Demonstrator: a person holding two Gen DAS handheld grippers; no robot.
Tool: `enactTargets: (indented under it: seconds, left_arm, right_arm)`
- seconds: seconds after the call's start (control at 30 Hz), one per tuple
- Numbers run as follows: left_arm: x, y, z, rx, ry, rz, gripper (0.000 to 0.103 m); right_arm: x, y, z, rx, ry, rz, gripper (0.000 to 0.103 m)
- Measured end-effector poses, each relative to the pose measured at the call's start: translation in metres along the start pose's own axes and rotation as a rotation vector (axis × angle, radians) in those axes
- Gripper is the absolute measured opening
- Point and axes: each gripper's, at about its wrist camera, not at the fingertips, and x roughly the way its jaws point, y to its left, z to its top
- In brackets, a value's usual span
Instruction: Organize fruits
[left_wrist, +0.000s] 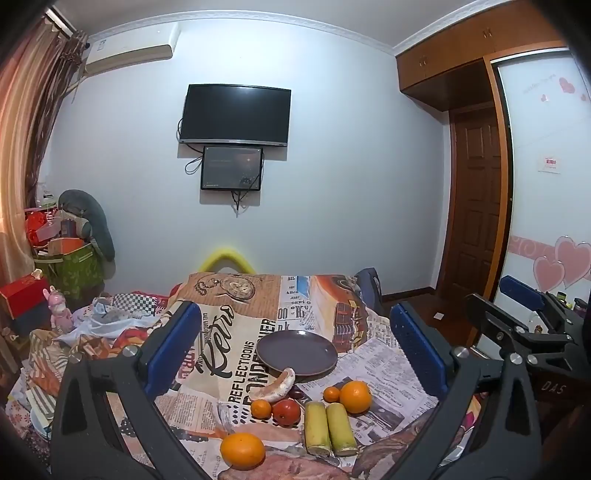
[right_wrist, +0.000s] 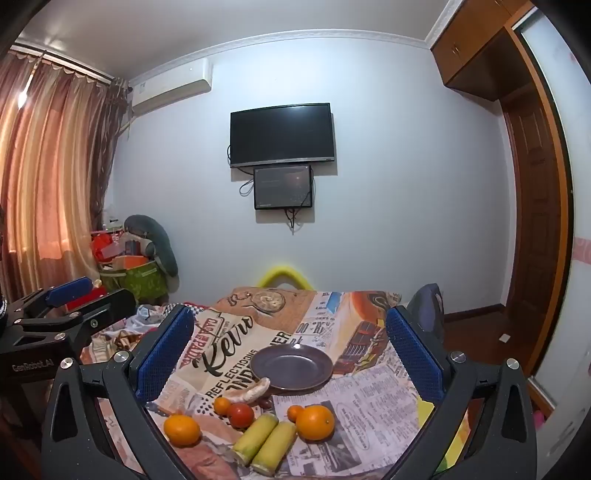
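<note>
1. The table (left_wrist: 388, 354), under a newspaper-print cloth, carries everything.
2. The left gripper (left_wrist: 295, 347) and right gripper (right_wrist: 290, 350) both hover with jaws wide, holding nothing.
3. A dark plate (left_wrist: 297, 350) lies mid-table, empty.
4. Two corn pieces (left_wrist: 328, 428), two oranges (left_wrist: 355, 396), a tomato (left_wrist: 286, 412) and small tangerines (left_wrist: 260, 408) cluster toward the near edge.
</note>
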Motion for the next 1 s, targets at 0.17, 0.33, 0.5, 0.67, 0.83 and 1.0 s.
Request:
enactTargets:
  seconds: [0.17,0.33,0.5,0.67,0.83,1.0]
  left_arm:
    - [0.0001,-0.0003,-0.0001,-0.001,-0.001,0.001,0.103]
    - [0.0029,-0.0053,-0.0003,-0.002,-0.004,0.003,0.103]
    - [0.0041,-0.0086,0.0054,-0.002,0.001,-0.011,0.103]
    - [0.0003,-0.0013,0.0043,-0.006,0.0,-0.017,0.103]
    - [-0.002,-0.0007,0.0044,-0.006,-0.001,-0.017,0.103]
    - [0.0002,0.0012,0.0035,-0.01,0.003,-0.016,0.103]
  right_arm:
    - [-0.0004,-0.0012,0.0005,0.004,0.003,0.004,0.103]
    - [-0.0005,0.0001,0.0011,-0.001,0.0,0.004,0.103]
    - [-0.0007,-0.0023,0.0001,0.008,-0.002,0.002,0.103]
    - [-0.0009,-0.0009,0.0012,0.007,0.0,0.003,0.103]
    - [-0.0009,-0.0016,0.0011,0.01,0.002,0.0,0.103]
    - [-0.0011,-0.002,0.0015,0.01,0.005,-0.001,0.103]
